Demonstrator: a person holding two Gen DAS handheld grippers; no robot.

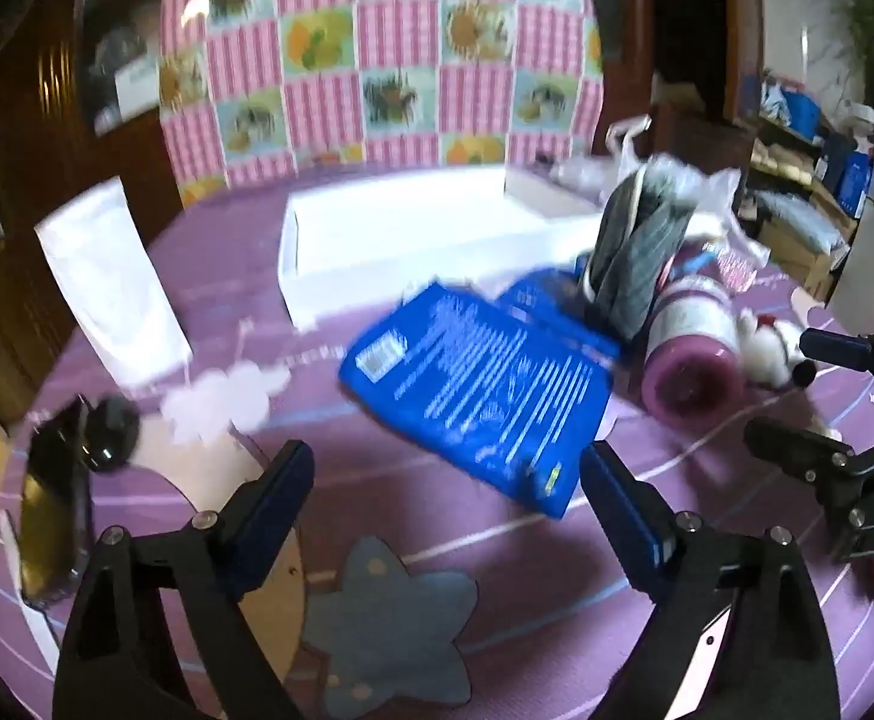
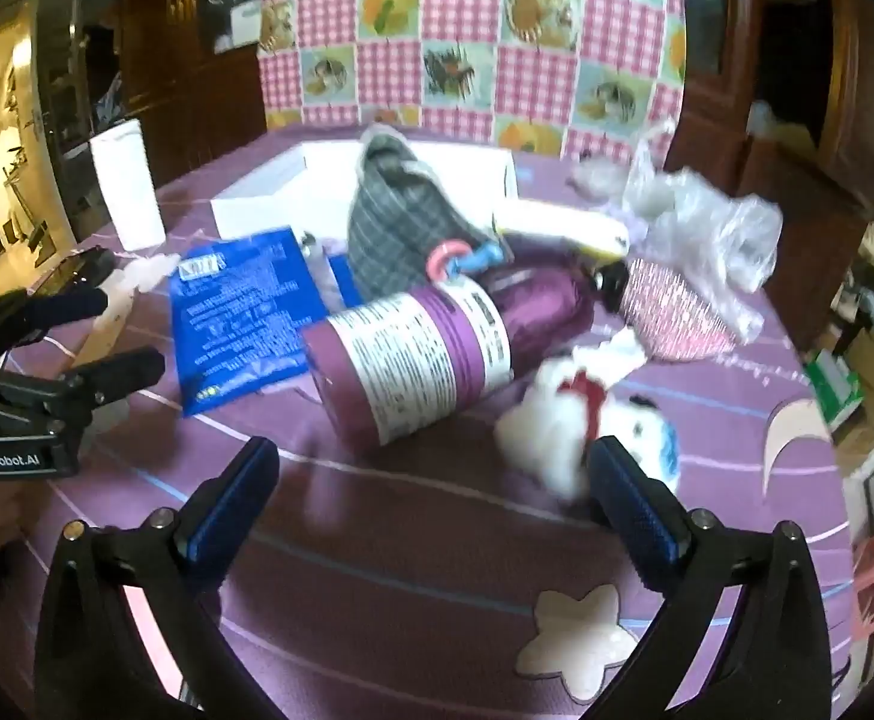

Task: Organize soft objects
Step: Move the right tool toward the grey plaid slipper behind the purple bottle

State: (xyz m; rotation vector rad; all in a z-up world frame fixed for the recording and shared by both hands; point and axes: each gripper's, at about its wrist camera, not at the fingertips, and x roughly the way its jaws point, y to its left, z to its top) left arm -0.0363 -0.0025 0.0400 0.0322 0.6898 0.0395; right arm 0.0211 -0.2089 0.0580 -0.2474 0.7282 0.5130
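Note:
A pile of soft things lies on the purple mat. A flat blue packet (image 1: 484, 402) (image 2: 245, 318) lies just ahead of my left gripper (image 1: 445, 480), which stands open and empty. A purple roll with a white label (image 2: 419, 360) (image 1: 694, 354) lies beside it. A white plush toy (image 2: 580, 426) (image 1: 766, 348) sits just beyond my right gripper (image 2: 434, 474), also open and empty. A grey checked cloth bundle (image 2: 395, 222) (image 1: 640, 246) stands behind the roll. A pink patterned pouch (image 2: 670, 312) lies to the right. The right gripper (image 1: 808, 396) shows at the left wrist view's right edge.
A white open box (image 1: 413, 240) (image 2: 281, 186) sits at the back, before a pink checked cloth (image 1: 377, 54). A tall white bag (image 1: 107, 276) (image 2: 128, 186) stands at the left. Clear crumpled plastic (image 2: 706, 222) lies at the back right. A dark phone-like object (image 1: 53, 516) lies at the left.

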